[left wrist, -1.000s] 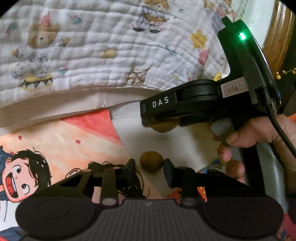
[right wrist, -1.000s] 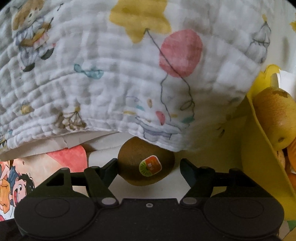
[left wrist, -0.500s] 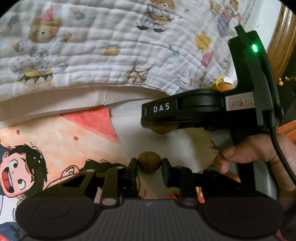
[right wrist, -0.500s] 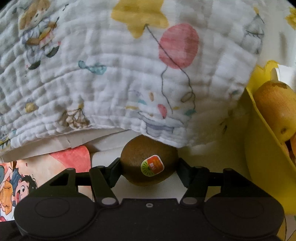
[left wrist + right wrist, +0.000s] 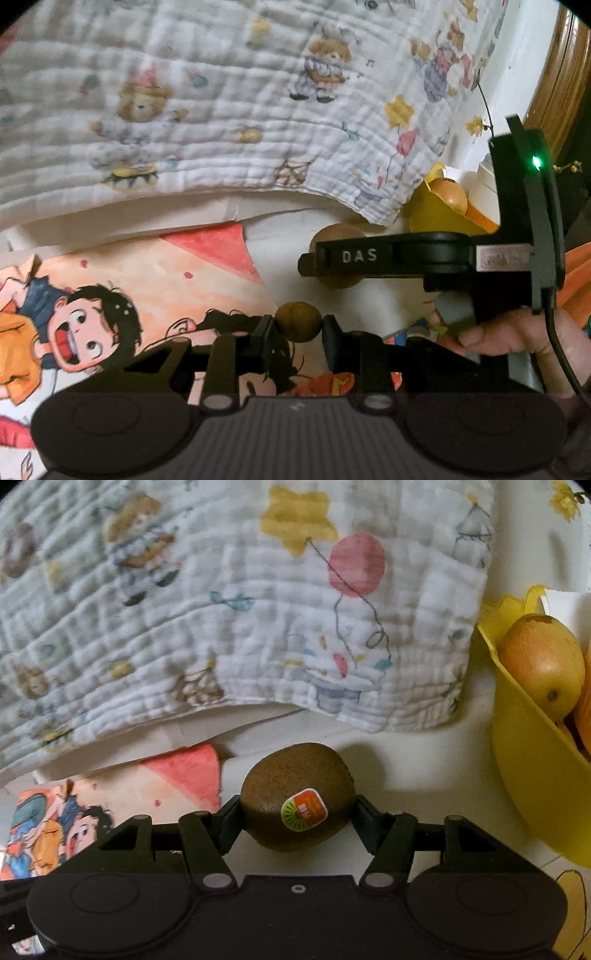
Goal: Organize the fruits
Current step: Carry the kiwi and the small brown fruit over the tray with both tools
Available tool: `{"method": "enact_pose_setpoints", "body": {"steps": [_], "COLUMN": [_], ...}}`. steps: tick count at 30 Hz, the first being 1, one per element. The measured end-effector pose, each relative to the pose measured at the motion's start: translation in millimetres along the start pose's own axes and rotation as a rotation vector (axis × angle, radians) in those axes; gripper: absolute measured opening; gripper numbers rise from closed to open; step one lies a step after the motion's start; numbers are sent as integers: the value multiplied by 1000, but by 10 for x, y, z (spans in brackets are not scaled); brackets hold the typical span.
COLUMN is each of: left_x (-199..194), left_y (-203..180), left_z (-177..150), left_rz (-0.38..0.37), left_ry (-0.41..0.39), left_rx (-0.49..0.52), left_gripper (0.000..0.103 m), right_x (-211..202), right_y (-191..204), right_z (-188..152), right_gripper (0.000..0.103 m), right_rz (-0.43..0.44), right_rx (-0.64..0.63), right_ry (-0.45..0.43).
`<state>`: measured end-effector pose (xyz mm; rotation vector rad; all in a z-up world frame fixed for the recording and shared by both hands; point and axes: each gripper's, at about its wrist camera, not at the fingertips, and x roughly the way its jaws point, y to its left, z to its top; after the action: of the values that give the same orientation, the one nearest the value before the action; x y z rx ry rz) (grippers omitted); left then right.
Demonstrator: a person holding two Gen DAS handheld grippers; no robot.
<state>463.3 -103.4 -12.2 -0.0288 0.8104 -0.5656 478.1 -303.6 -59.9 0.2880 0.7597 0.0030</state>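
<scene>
My left gripper (image 5: pixel 298 326) is shut on a small brown round fruit (image 5: pixel 298 320), lifted just off the white surface. In the left wrist view the black right gripper body (image 5: pixel 424 254) crosses the right side with a hand (image 5: pixel 509 332) on its handle and a kiwi (image 5: pixel 338 236) showing behind its finger. My right gripper (image 5: pixel 298 818) is shut on that brown kiwi (image 5: pixel 295 794), which bears an orange and green sticker (image 5: pixel 304 808). A yellow bowl (image 5: pixel 524 775) at the right holds a yellowish pear-like fruit (image 5: pixel 539 668) and something orange.
A white quilted cloth (image 5: pixel 240 620) with bear and balloon prints hangs over the back, its hem just behind the kiwi. A cartoon-printed sheet (image 5: pixel 110 295) covers the left of the surface. Brown wood (image 5: pixel 565 81) shows at the far right in the left wrist view.
The left jaws closed on the small brown fruit and lifted it. The right jaws closed onto the kiwi and carried it rightward, nearer the yellow bowl.
</scene>
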Motion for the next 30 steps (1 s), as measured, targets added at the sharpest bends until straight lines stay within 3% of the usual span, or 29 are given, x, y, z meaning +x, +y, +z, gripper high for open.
{"method": "enact_pose_setpoints", "body": {"steps": [17,30], "left_x": [-785,-1506], "left_y": [128,256], "left_z": [-213,-622], "left_rz": [83,101], "left_ry": [-54,-78], "left_rx": [-65,-94], "left_gripper": [30,30], "right_x": [-706,-1500], "right_y": [216,588], "right_z": [-418,-855], "right_gripper": [64,64], "right_rz": [117,225], "right_rx": [-83,-194], "right_ry": [-52,-86]}}
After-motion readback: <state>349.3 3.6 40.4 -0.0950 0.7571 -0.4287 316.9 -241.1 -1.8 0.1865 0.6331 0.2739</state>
